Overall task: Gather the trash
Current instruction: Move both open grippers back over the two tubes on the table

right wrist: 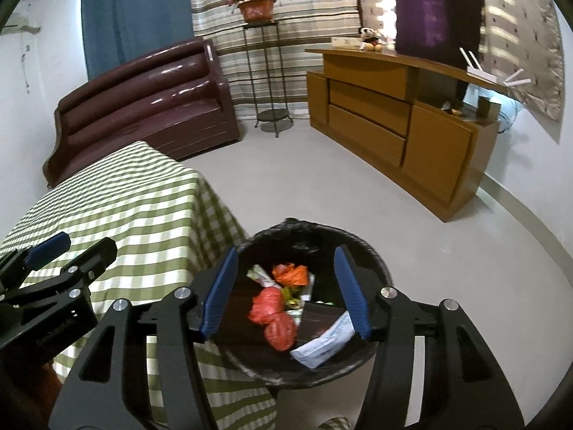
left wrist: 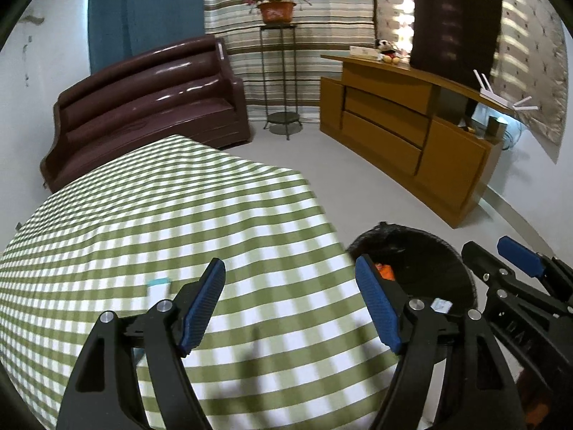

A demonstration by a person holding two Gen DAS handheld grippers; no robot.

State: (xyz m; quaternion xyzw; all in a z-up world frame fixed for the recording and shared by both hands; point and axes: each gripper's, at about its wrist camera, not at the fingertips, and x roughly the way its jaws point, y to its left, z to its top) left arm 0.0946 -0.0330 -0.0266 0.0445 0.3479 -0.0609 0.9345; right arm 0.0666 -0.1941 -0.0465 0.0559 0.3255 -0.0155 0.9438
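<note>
Left tool (left wrist: 290, 279) and right tool (right wrist: 286, 279) gape, empty.

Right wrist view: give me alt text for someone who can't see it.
The right gripper hangs open and empty over a black-lined trash bin holding red and orange wrappers and a white packet. The left gripper sits at the left over a green-checked tablecloth; a sofa and wooden cabinet stand behind.

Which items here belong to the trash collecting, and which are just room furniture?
Job:
- black bin beside the table
- red and orange bags and white wrapper inside it
- small white-and-teal scrap on the checked tablecloth
- both open, empty claws: left, right

Lying about:
- brown sofa
- potted plant
- wooden cabinet
- router
</note>
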